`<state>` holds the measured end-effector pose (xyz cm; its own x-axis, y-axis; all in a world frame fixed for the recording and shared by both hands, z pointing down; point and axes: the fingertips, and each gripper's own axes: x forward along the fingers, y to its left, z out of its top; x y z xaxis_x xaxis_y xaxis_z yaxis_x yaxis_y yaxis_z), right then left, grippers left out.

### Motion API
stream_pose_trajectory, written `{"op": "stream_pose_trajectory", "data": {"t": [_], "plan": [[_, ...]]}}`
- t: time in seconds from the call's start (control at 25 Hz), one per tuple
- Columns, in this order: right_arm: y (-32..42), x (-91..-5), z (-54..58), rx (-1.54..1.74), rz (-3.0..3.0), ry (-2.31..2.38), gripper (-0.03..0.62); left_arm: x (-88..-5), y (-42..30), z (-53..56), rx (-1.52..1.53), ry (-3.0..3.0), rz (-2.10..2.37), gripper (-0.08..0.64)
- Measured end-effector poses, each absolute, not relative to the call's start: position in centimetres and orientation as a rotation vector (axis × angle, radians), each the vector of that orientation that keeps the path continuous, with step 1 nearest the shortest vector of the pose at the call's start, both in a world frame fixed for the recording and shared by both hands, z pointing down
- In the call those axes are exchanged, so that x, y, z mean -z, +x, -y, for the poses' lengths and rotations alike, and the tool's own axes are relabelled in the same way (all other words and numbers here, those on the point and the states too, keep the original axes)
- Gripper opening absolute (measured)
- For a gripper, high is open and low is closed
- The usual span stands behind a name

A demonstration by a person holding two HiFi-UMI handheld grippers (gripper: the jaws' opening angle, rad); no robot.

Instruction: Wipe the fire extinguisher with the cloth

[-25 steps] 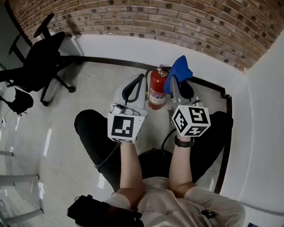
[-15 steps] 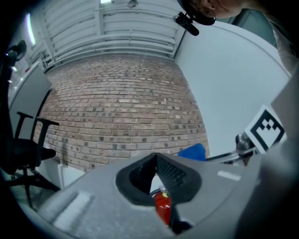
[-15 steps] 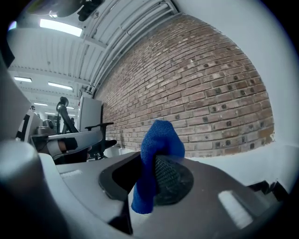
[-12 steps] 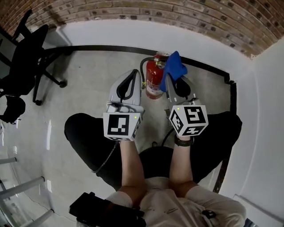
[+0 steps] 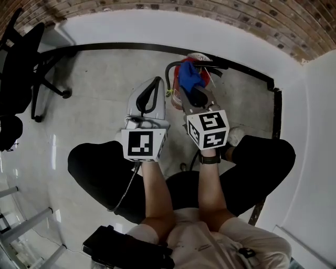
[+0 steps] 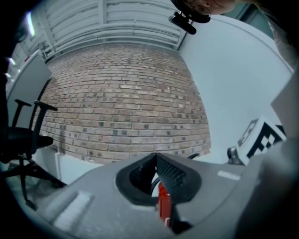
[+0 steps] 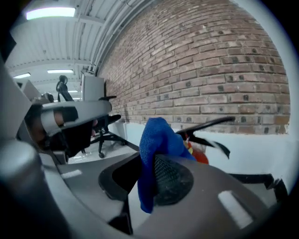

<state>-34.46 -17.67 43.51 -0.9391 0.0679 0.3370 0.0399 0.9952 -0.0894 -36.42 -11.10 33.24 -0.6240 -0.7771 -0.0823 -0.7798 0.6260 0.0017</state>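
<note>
Black trouser legs frame the person's bare forearms, which reach forward to the two grippers. The left gripper has its jaws pressed together at the tips with nothing between them. In its own view a sliver of red shows through the loop behind the closed pads. The right gripper pinches a blue cloth. The fabric is bunched over the jaw tips and held at the top of the red fire extinguisher, which stands on the pale floor just beyond both grippers. Its black lever juts out past the cloth in the right gripper view. Behind it rises a brick wall, and a black office chair sits well off to the left.
</note>
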Motion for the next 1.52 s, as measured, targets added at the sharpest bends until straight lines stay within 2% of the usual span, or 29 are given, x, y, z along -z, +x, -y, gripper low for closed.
{"op": "stream_pose_trajectory", "data": {"t": [0.2,0.4,0.72,0.96,1.08,1.16,1.32,1.52], "plan": [[-35.9,-51.4,15.9,-0.079,2.628,0.016,0.066,-36.2,-37.9,9.7,-0.031,-1.308,-2.814,0.003],[-36.9,-62.8,15.5,0.002,2.441,0.100,0.066,-39.9,-39.8,8.3,-0.112,-1.275,-2.910,0.003],[-36.9,-78.0,14.5,0.041,2.166,0.079,0.064,-41.7,-41.4,6.2,-0.123,-1.223,-2.962,0.003],[-33.5,-87.8,16.9,-0.276,1.906,0.079,0.067,-41.6,-41.2,5.1,-0.042,-1.199,-2.968,0.003],[-33.3,-86.9,16.3,-0.289,1.878,-0.045,0.067,-40.8,-41.5,4.8,-0.082,-1.186,-2.954,0.003],[-32.4,-83.4,14.7,-0.276,1.931,-0.126,0.063,-40.4,-41.2,5.1,-0.096,-1.202,-2.955,0.003],[-31.3,-70.0,11.7,-0.260,2.263,-0.242,0.061,-38.6,-40.5,5.5,-0.091,-1.208,-2.917,0.003],[-32.5,-53.9,14.4,-0.205,2.658,-0.120,0.063,-37.7,-40.1,5.8,-0.146,-1.182,-2.928,0.003]]}}
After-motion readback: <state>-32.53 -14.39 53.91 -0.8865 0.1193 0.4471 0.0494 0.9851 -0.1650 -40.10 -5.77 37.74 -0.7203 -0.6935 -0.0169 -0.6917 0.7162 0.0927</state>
